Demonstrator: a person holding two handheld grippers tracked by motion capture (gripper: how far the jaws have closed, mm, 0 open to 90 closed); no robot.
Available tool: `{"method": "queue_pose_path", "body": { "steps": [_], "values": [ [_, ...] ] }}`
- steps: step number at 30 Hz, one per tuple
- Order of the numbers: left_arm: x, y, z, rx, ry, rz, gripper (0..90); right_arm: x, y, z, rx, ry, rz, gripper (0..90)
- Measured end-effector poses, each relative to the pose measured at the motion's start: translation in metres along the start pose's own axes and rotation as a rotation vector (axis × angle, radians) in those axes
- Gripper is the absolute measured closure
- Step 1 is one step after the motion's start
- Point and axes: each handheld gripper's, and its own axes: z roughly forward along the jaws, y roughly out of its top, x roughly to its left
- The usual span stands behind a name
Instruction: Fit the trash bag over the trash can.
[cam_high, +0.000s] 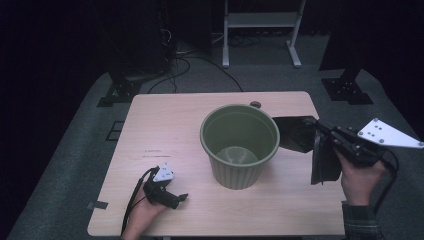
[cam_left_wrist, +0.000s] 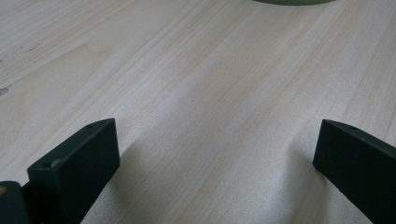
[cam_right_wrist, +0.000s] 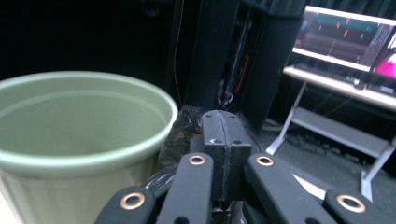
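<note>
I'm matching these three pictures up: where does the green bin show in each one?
High view: the green bin stands mid-table, right of centre.
Left gripper view: a sliver of its base sits at the top edge.
Right gripper view: it fills the left side, rim near the shut jaws.
Shared landmark: the bin itself; the wooden table links the first two.

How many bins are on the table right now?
1. The green bin stands upright near the table's middle, seemingly empty. The right gripper, beside it, is shut on a black bag. Nothing seems hidden.
</note>
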Motion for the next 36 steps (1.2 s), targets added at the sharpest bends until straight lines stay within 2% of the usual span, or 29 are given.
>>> {"method": "queue_pose_path", "body": {
  "steps": [1, 3, 7, 8, 9, 11, 12, 22, 30, 36],
  "values": [
    [0.0, 0.0, 0.0, 0.0, 0.0, -0.001, 0.0, 0.0, 0.0, 0.0, 0.0, 0.0, 0.0, 90.0],
    [0.0, 0.0, 0.0, -0.002, 0.001, -0.003, 0.0, -0.002, 0.013, -0.001, -0.038, 0.019, 0.0, 90.0],
    [0.0, 0.0, 0.0, -0.002, 0.001, -0.003, 0.0, -0.003, 0.026, 0.0, -0.069, 0.042, 0.004, 90.0],
    [0.0, 0.0, 0.0, -0.002, 0.001, -0.004, 0.0, -0.004, 0.035, 0.001, -0.087, 0.053, 0.003, 90.0],
    [0.0, 0.0, 0.0, -0.002, 0.002, -0.004, 0.0, -0.004, 0.035, 0.001, -0.087, 0.053, 0.003, 90.0],
    [0.0, 0.0, 0.0, -0.002, 0.002, -0.005, 0.0, -0.005, 0.051, 0.004, -0.105, 0.069, -0.008, 90.0],
    [0.0, 0.0, 0.0, -0.002, 0.003, -0.005, 0.0, -0.005, 0.051, 0.004, -0.105, 0.069, -0.008, 90.0],
    [0.0, 0.0, 0.0, -0.002, 0.006, -0.007, 0.0, -0.001, 0.095, 0.021, -0.156, 0.119, -0.042, 90.0],
    [0.0, 0.0, 0.001, -0.003, 0.007, -0.008, 0.0, 0.013, 0.121, 0.037, -0.201, 0.177, -0.044, 90.0],
    [0.0, 0.0, 0.001, -0.003, 0.007, -0.008, 0.0, 0.033, 0.133, 0.06, -0.198, 0.228, -0.058, 90.0]
  ]
}}
